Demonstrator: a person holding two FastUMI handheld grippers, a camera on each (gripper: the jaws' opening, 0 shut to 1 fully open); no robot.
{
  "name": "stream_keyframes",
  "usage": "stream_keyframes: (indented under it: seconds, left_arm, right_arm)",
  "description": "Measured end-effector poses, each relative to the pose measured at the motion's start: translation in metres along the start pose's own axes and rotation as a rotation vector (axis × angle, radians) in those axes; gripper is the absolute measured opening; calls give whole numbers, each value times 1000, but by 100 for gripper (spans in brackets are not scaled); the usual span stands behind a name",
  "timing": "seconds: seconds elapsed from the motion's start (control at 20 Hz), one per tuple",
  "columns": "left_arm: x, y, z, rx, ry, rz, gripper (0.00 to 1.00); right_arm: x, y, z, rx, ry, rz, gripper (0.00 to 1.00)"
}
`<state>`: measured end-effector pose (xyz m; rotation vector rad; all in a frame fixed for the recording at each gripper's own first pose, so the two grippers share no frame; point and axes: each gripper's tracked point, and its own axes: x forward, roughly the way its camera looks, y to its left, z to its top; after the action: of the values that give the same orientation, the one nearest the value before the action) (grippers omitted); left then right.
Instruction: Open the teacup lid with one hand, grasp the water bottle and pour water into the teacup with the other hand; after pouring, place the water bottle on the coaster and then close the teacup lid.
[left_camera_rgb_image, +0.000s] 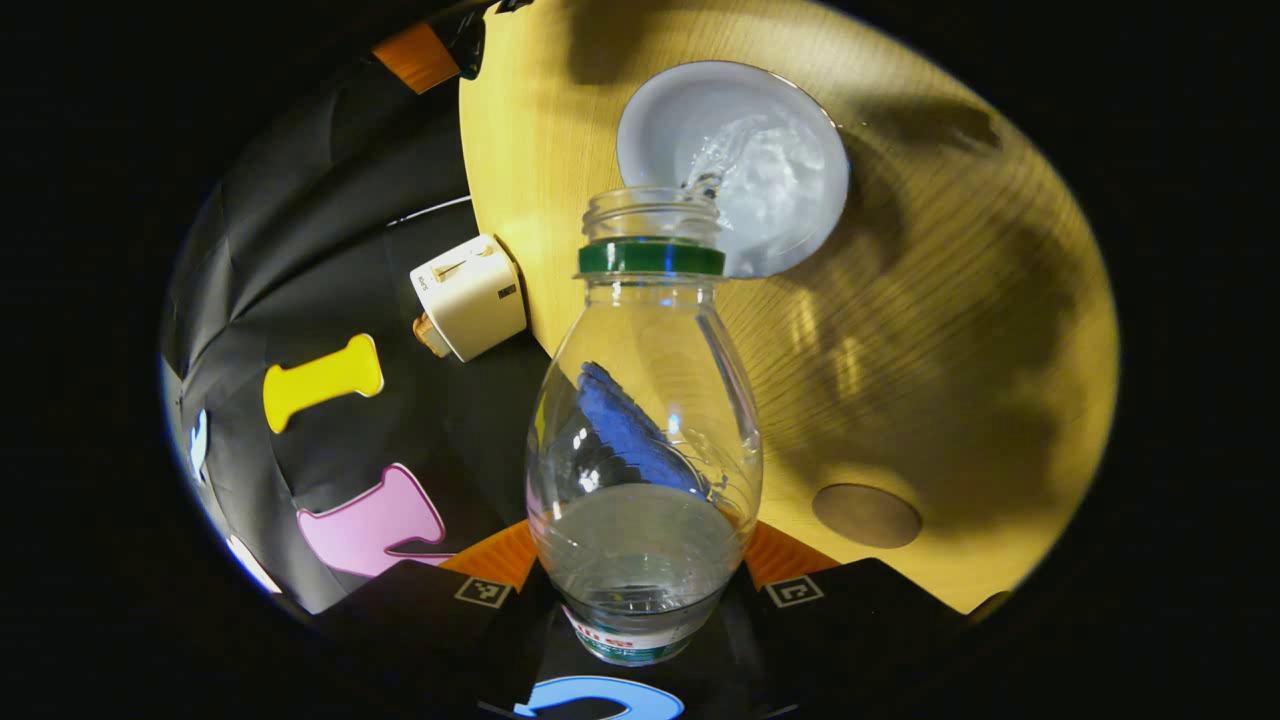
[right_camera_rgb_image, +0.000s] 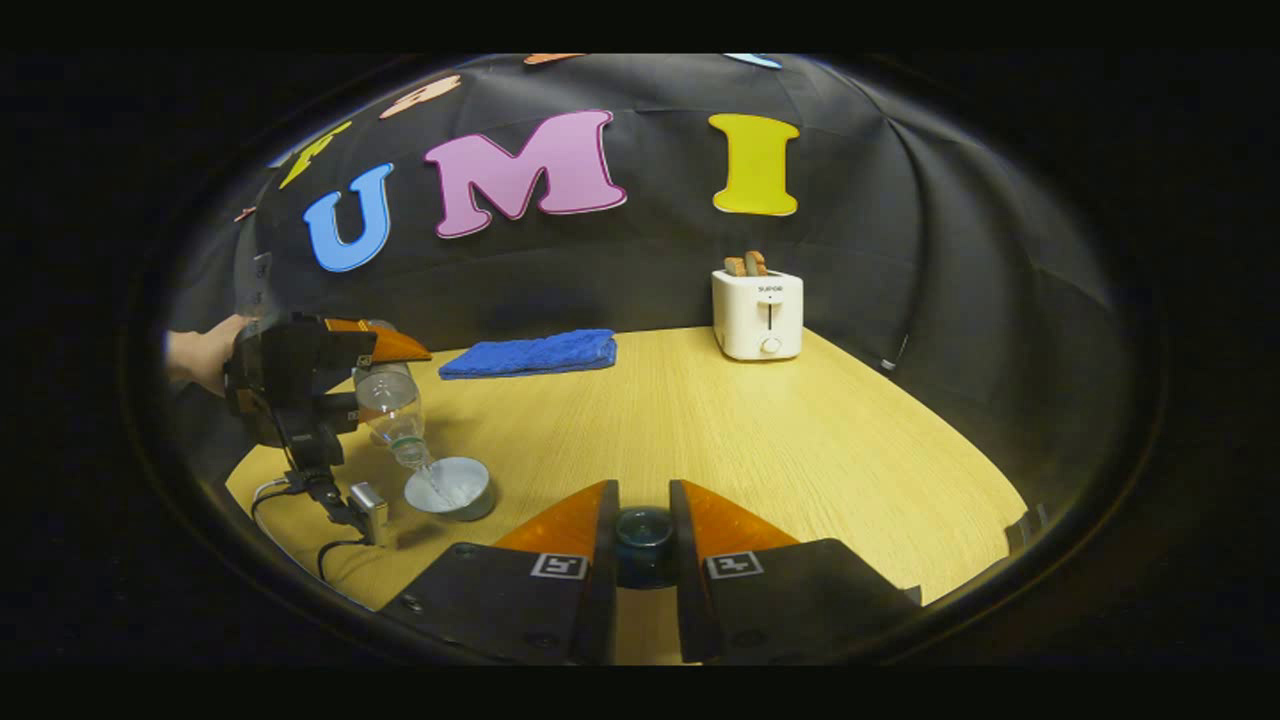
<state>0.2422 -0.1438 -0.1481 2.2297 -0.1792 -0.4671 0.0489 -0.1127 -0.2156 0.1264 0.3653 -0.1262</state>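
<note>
Mid-pour. Left gripper (left_camera_rgb_image: 640, 590) is clamped on the body of the clear plastic water bottle with the green neck ring (left_camera_rgb_image: 645, 430), fingers on either side of its lower half, cap off. Bottle is tipped mouth-first toward 12 o'clock in the left gripper view, and a stream runs from the mouth into the round grey teacup (left_camera_rgb_image: 790, 130) just beyond it. Water is churning inside the cup; the level isn't readable. Roughly the bottom third of the bottle holds water.

Right gripper (right_camera_rgb_image: 643, 535) is closed on a small dark round glassy piece (right_camera_rgb_image: 643, 535) pinched between its fingers. My guess is it's the teacup lid knob; can't confirm. It's held well clear of the cup, which sits at 9 o'clock in the right gripper view (right_camera_rgb_image: 452, 490), with the left gripper (right_camera_rgb_image: 330, 385) and bottle (right_camera_rgb_image: 395, 415) tilted above it.

Round brown coaster (left_camera_rgb_image: 866, 515) lies at 4 o'clock from the bottle in the left view, on the light wooden table (left_camera_rgb_image: 950, 330).

To do this step well:
- keep the mouth over the middle of the cup, not the near rim
- hold a shallow tilt; a steeper one risks a surge and splash
- watch the level and right the bottle early
- keep the lid parked away from the stream

Unrelated: white toaster (right_camera_rgb_image: 757, 313) and folded blue cloth (right_camera_rgb_image: 530, 353) at the back.
</note>
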Motion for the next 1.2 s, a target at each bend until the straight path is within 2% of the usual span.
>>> stream_keyframes:
  seconds: [0.05, 0.1, 0.15, 0.65, 0.95, 1.0, 1.05, 1.1, 1.2]
  left_arm:
    - [0, 4, -1, 22, -9, 11, 77]
    - [0, 8, -2, 40, -16, 17, 77]
    - [0, 10, -2, 55, -20, 22, 77]
    - [1, 19, -7, 96, -34, 29, 76]
    - [1, 24, -3, 112, -52, 81, 77]
    - [1, 24, -3, 116, -50, 87, 77]
    - [1, 27, -5, 125, -47, 101, 77]
    - [1, 29, -3, 129, -50, 115, 77]
    - [2, 29, -3, 119, -57, 127, 77]
  right_arm:
    - [0, 0, 0, 3, 1, 1, 24]
    - [-1, 1, 0, 5, 1, 0, 33]
    - [-1, 1, 0, 6, 1, 1, 28]
    - [2, 12, 4, -1, -1, 20, 28]
    - [5, 11, 2, -7, 3, 20, 28]
    - [6, 11, 1, -7, 6, 20, 23]
    - [7, 11, 0, -5, 9, 20, 23]
    - [7, 12, -1, -2, 9, 20, 28]
    - [8, 12, -1, 0, 9, 20, 28]
